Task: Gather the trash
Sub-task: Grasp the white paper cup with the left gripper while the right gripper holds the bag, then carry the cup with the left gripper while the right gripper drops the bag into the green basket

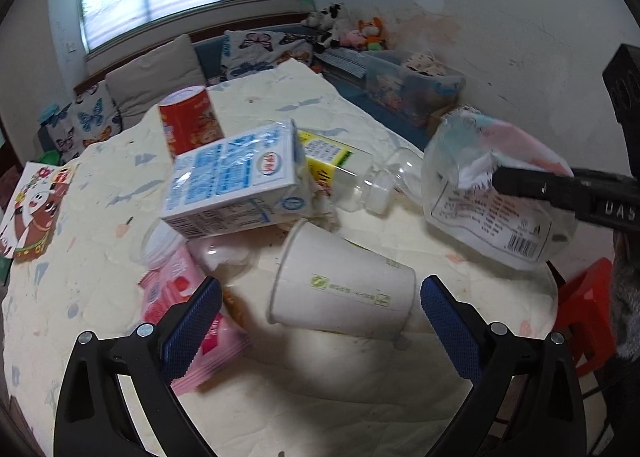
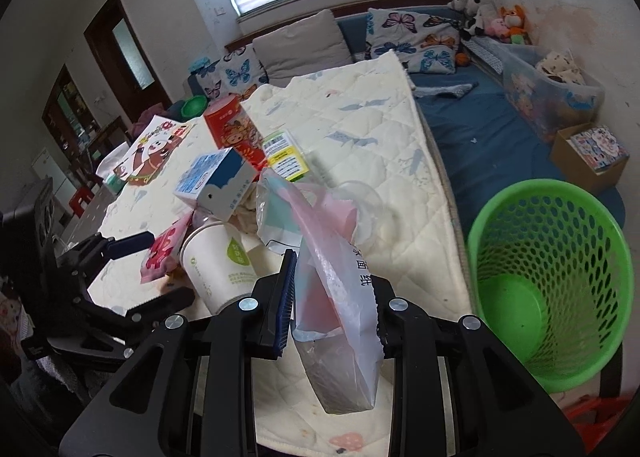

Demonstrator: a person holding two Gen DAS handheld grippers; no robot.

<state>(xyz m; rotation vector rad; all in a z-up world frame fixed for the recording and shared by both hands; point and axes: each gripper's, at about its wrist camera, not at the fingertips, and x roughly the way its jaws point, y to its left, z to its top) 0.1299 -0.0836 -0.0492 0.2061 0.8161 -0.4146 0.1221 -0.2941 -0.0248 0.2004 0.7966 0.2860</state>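
Trash lies on a quilted table cover (image 1: 360, 397). A white paper cup (image 1: 344, 293) lies on its side between my left gripper's blue pads (image 1: 320, 313); the left gripper is open and not touching it. Behind it are a blue-white carton (image 1: 236, 181), a clear bottle (image 1: 352, 173), a red can (image 1: 190, 121) and a pink packet (image 1: 176, 293). My right gripper (image 2: 332, 289) is shut on a clear plastic tissue wrapper (image 2: 340, 289), held above the table; it also shows in the left wrist view (image 1: 496, 193). A green mesh basket (image 2: 548, 281) stands at the right.
A cartoon picture box (image 1: 34, 213) lies at the table's left edge. A red stool (image 1: 588, 309) stands right of the table. Behind are a blue couch with cushions (image 2: 412, 37), a plastic storage bin (image 2: 548, 93) and a cardboard box (image 2: 592, 153).
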